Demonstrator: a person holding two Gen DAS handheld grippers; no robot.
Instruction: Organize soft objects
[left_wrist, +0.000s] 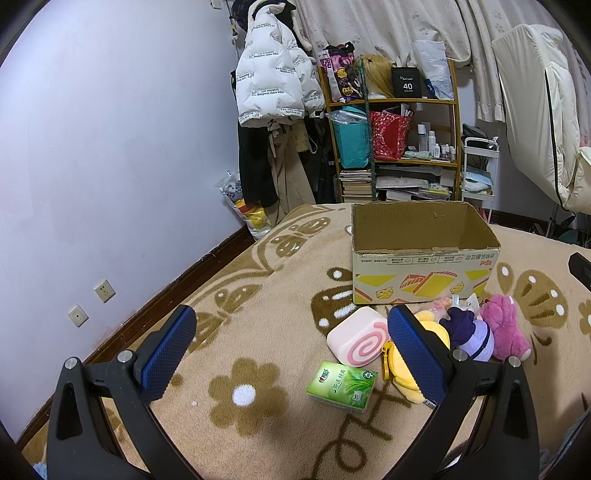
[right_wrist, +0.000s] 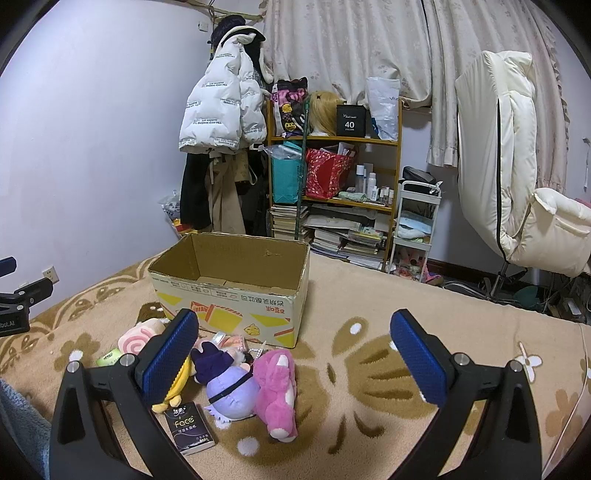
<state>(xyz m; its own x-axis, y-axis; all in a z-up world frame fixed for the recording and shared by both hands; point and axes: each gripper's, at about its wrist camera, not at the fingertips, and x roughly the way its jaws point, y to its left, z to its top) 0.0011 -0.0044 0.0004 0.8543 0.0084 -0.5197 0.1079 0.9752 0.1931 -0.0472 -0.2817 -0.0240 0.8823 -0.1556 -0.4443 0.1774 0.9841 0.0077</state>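
An open cardboard box (left_wrist: 424, 275) stands on the beige blanket; it also shows in the right wrist view (right_wrist: 236, 306). In front of it lie a pink swirl-roll plush (left_wrist: 360, 341), a yellow plush (left_wrist: 404, 373), a purple-hatted doll (right_wrist: 229, 384), a pink plush (right_wrist: 277, 391), a green tissue pack (left_wrist: 341, 386) and a black tissue pack (right_wrist: 192, 428). My left gripper (left_wrist: 291, 349) is open and empty, above the blanket left of the toys. My right gripper (right_wrist: 295, 352) is open and empty, above the pink plush.
The flower-patterned blanket (right_wrist: 369, 369) covers the bed. Beyond its far edge stand a cluttered shelf (right_wrist: 332, 177), a white cart (right_wrist: 415, 221), hanging coats (right_wrist: 221, 110) and a white chair (right_wrist: 517, 184). The wall with sockets (left_wrist: 105, 290) is on the left.
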